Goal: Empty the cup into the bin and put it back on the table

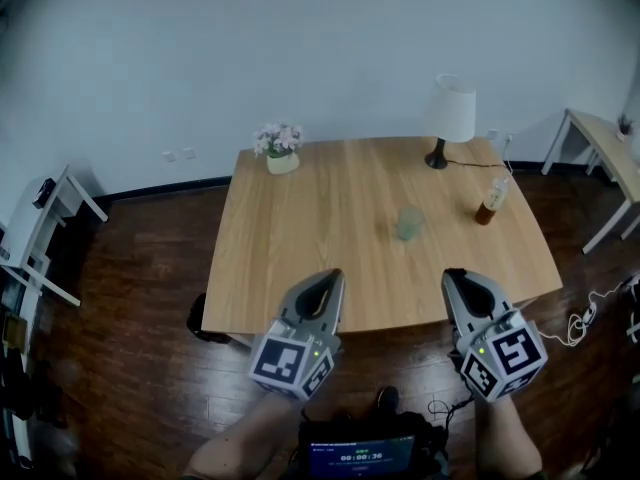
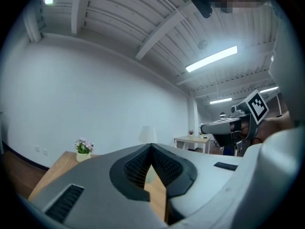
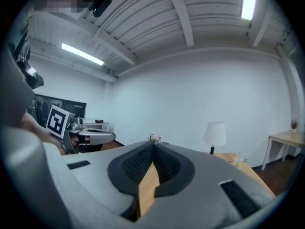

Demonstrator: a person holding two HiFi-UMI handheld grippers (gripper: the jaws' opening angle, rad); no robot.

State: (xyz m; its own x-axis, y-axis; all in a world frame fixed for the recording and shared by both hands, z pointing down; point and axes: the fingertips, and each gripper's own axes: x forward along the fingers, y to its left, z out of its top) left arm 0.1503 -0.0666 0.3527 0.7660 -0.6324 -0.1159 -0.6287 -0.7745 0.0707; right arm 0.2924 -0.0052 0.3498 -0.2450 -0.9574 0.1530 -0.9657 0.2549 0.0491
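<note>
Head view is showing cup (image 1: 409, 224) standing upright mid-counter (image 1: 330, 268), between flower pot (image 1: 281, 148) and bottle (image 1: 491, 202), well apart from both grippers. You are holding left gripper (image 1: 331, 274) and right gripper (image 1: 455, 275) over near counter edge, jaws of each pressing together on nothing. Scene is fitting either cup awaiting pickup or cup already emptied and set back; pictures are not settling which. Bin is showing in no view. Cup contents are staying too blurred to tell.

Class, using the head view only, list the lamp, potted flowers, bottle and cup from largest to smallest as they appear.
1. lamp
2. potted flowers
3. bottle and cup: too alike to rank.
</note>
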